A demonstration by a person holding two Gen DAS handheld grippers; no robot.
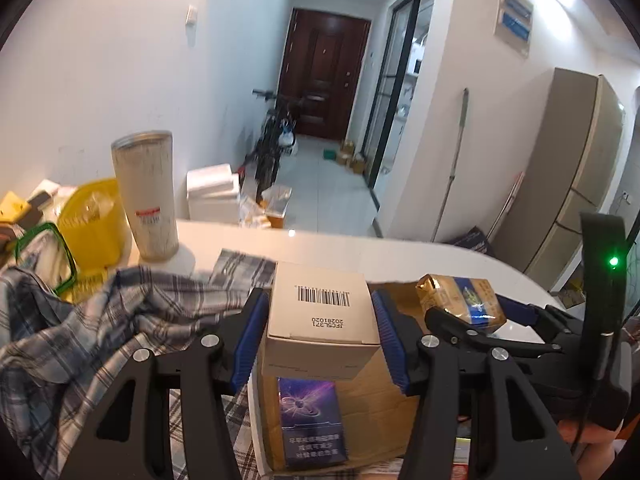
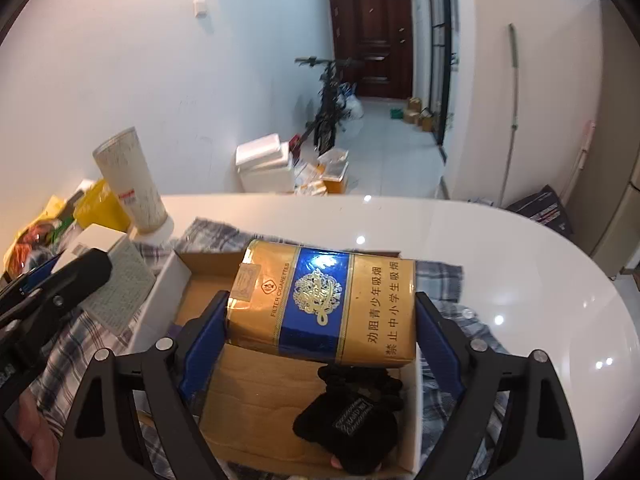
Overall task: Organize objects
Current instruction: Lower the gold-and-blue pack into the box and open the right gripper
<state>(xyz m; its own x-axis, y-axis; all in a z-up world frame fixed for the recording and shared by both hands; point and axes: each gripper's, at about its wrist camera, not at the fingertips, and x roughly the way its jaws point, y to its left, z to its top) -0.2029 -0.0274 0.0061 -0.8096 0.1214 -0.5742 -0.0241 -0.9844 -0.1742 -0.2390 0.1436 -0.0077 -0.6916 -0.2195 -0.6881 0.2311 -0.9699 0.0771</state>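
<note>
My left gripper (image 1: 320,332) is shut on a white carton with a barcode (image 1: 320,312) and holds it above an open cardboard box (image 1: 372,408). A purple cigarette pack (image 1: 310,420) lies inside that box. My right gripper (image 2: 320,332) is shut on a gold and blue cigarette pack (image 2: 324,300), held over the same box (image 2: 248,404). A black fabric item (image 2: 352,428) lies in the box below it. The right gripper with its pack (image 1: 464,300) also shows in the left wrist view, to the right of my left gripper.
A plaid shirt (image 1: 80,332) lies on the white table (image 2: 500,248) around the box. A tall speckled tumbler (image 1: 146,196) and a yellow container (image 1: 94,220) stand at the back left. Beyond the table edge are a foam box (image 2: 264,164), a bicycle (image 2: 328,100) and a door.
</note>
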